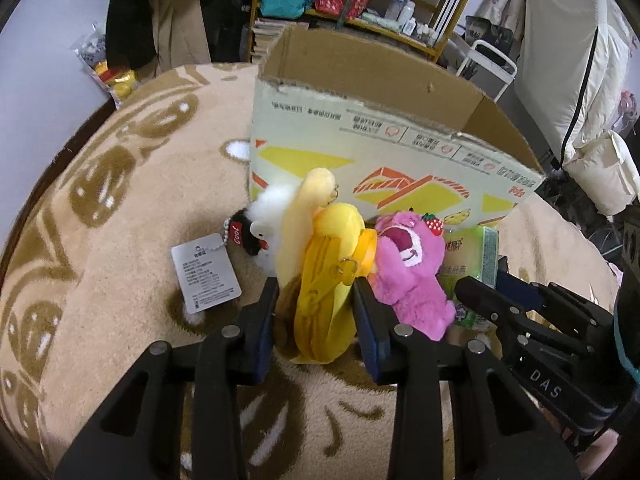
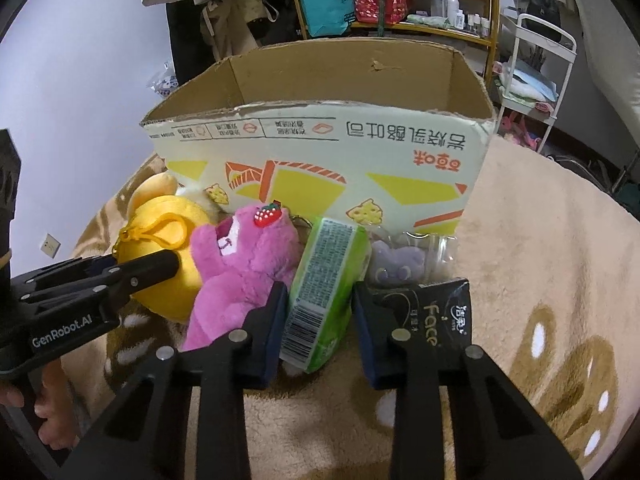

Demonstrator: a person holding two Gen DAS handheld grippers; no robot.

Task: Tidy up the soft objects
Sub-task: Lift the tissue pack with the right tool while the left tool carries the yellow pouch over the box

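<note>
Two claws, left (image 1: 316,286) straddling one yellow plush (image 1: 328,280), right (image 2: 320,292) straddling one green tissue pack (image 2: 324,288), one box (image 2: 320,152)

Box (image 2: 320,152) bottom hidden behind toys.

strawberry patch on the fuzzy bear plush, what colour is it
Red with a green leaf top, on the pink fuzzy bear plush; clearest in the right wrist view.

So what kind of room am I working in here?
Most likely a lived-in bedroom or storage room at home: a plush patterned blanket underfoot, a wooden shelf crowded with bags and bottles, and coats hanging by the wall.
</note>
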